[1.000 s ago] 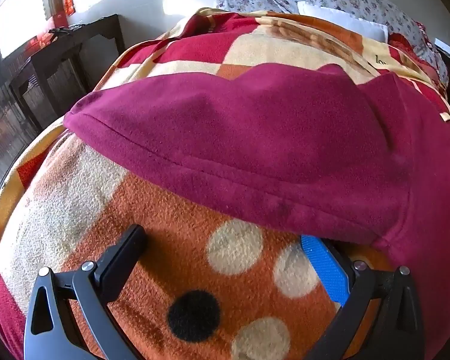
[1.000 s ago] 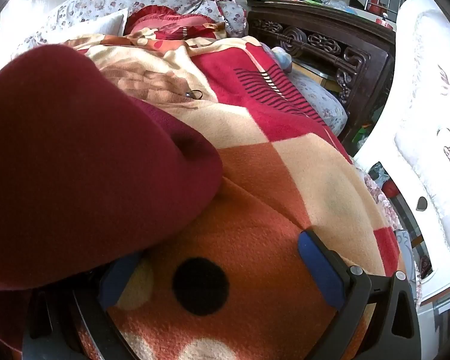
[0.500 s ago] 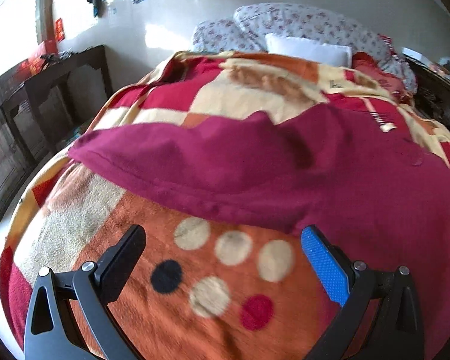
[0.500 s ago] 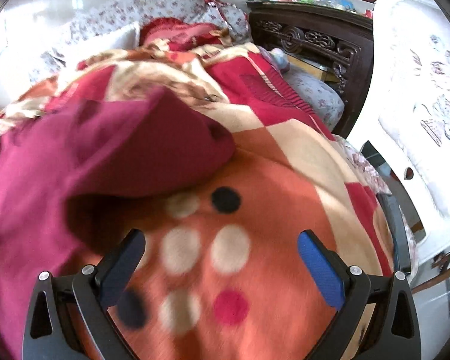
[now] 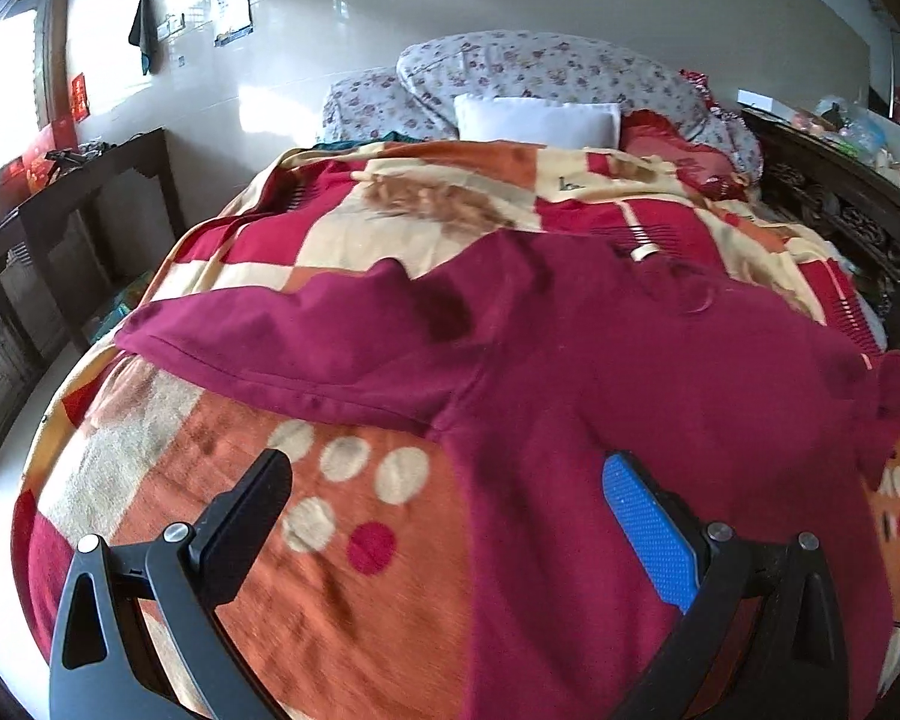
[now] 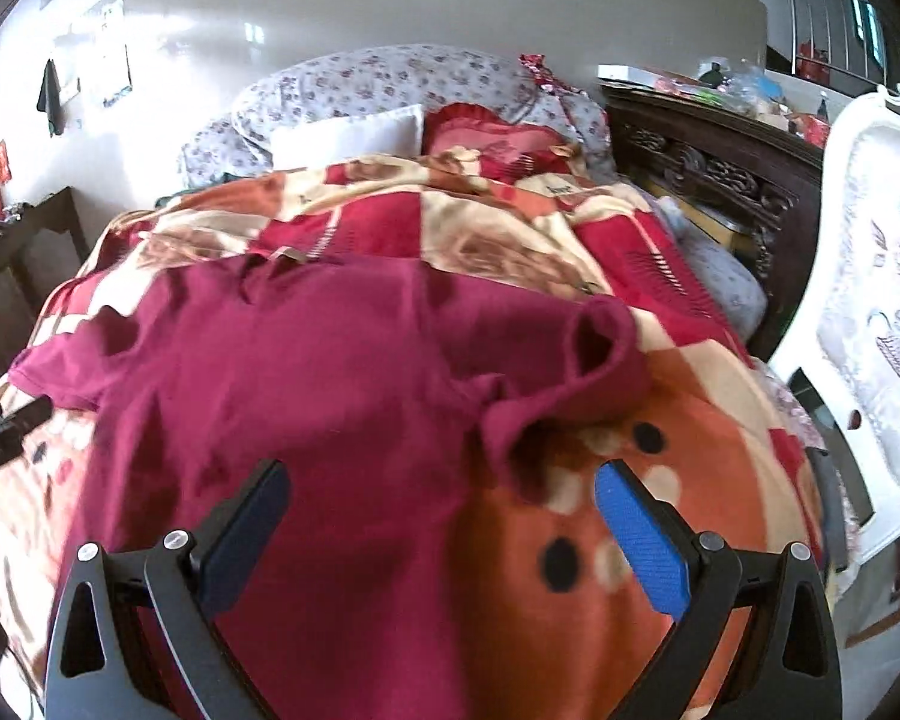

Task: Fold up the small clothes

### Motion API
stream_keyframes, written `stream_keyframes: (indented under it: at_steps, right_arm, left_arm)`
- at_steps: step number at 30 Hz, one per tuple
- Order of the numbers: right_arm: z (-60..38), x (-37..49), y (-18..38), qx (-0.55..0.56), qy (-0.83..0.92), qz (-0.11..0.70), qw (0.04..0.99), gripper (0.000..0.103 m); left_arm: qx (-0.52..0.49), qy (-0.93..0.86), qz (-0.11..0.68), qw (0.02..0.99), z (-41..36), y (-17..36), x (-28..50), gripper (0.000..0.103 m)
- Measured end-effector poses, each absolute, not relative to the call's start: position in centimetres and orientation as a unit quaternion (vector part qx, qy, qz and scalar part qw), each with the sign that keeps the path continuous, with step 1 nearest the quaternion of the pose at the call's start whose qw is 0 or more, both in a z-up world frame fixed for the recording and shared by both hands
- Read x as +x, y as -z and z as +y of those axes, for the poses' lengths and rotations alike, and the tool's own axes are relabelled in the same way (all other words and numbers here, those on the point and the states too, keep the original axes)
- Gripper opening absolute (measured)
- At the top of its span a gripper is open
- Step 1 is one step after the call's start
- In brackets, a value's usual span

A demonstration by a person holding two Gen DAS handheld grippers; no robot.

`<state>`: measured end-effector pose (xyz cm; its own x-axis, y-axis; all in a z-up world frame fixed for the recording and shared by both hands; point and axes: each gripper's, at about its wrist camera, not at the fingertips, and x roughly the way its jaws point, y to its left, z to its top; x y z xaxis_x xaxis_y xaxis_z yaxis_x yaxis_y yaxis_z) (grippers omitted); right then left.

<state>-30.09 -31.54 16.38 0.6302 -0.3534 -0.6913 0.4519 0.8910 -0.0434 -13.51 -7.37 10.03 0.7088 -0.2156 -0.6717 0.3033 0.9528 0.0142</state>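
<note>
A maroon shirt (image 5: 600, 360) lies spread on the patterned bed blanket (image 5: 168, 468), with a sleeve stretched to the left. It also shows in the right wrist view (image 6: 306, 372), with its right sleeve (image 6: 600, 354) bunched and its cuff gaping. My left gripper (image 5: 444, 492) is open and empty, above the shirt's lower left part. My right gripper (image 6: 438, 504) is open and empty, above the shirt's lower right part. The left gripper's finger (image 6: 6, 426) pokes into the right wrist view at the left edge.
Floral pillows (image 5: 540, 72) and a white pillow (image 5: 537, 120) lie at the head of the bed. A dark wooden table (image 5: 72, 204) stands to the left. A carved dark cabinet (image 6: 708, 174) and a white chair (image 6: 870, 300) stand to the right.
Both grippers have pulled back and up from the shirt. The shirt, close under the fingers before, now lies spread below them on the blanket.
</note>
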Motion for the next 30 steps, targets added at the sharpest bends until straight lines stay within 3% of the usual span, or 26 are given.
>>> stream_keyframes:
  at_steps: [30]
  right_arm:
    - [-30.0,-25.7,-14.9,0.085,0.239,0.375,0.892,0.103]
  left_arm:
    - [0.069,0.17,0.363,0.913,-11.2,-9.0,-14.6,0.103]
